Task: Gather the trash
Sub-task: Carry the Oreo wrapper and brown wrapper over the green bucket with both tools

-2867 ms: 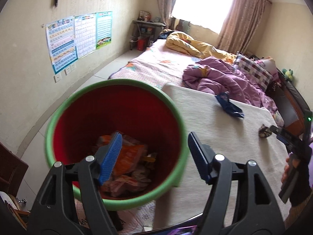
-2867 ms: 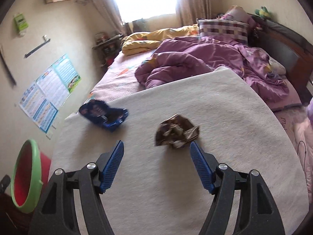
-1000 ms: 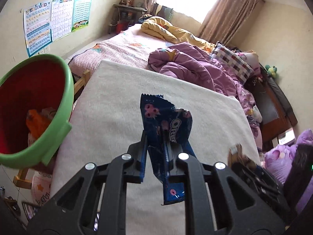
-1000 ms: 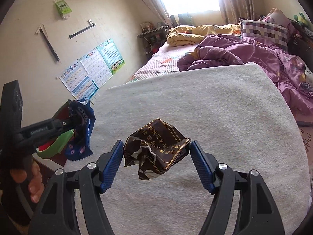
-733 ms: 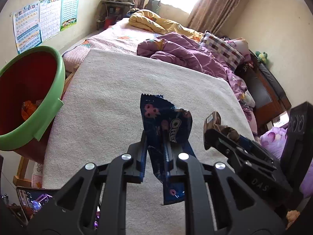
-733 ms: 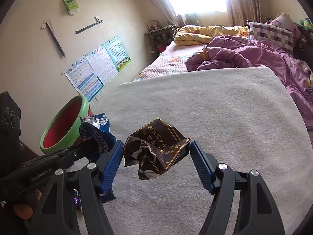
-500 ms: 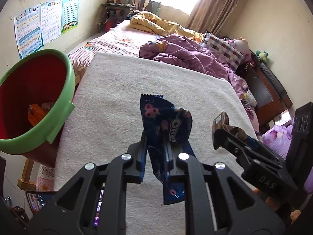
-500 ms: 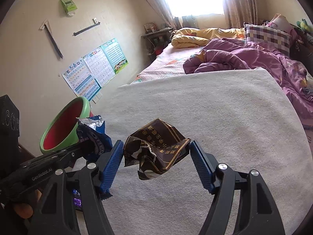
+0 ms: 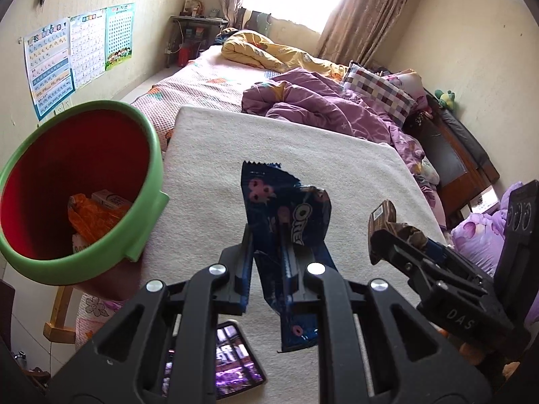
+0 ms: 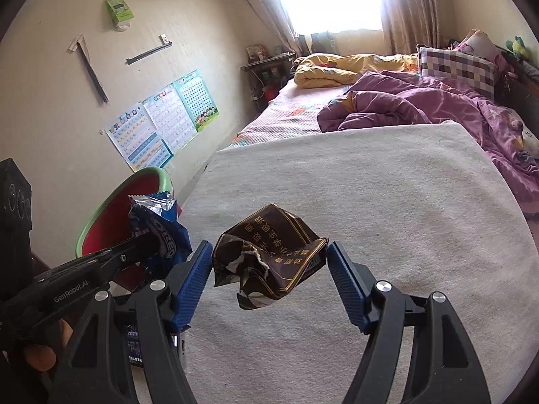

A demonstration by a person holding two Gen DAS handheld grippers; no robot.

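My left gripper [image 9: 267,262] is shut on a blue Oreo wrapper [image 9: 286,215], held above the cream mat [image 9: 215,168]. The red bin with a green rim [image 9: 54,269] stands at the left of that view, with orange trash inside. In the right wrist view my right gripper [image 10: 269,269] is shut on a crumpled brown wrapper [image 10: 269,256], both blue pads pressing its sides. The left gripper with the Oreo wrapper [image 10: 158,232] shows at the left there, in front of the bin [image 10: 111,215]. The right gripper's tip with the brown wrapper [image 9: 384,219] shows at the right of the left wrist view.
A phone [image 9: 235,357] with a lit screen lies on the mat's near edge under the left gripper. Beyond the mat, a purple quilt [image 10: 404,107], a yellow blanket [image 9: 269,50] and a checked pillow [image 9: 377,87] cover the bed. Posters [image 10: 161,124] hang on the left wall.
Both grippers, each still holding its wrapper, have shifted left toward the bin. The bin now sits larger and closer in the left wrist view.
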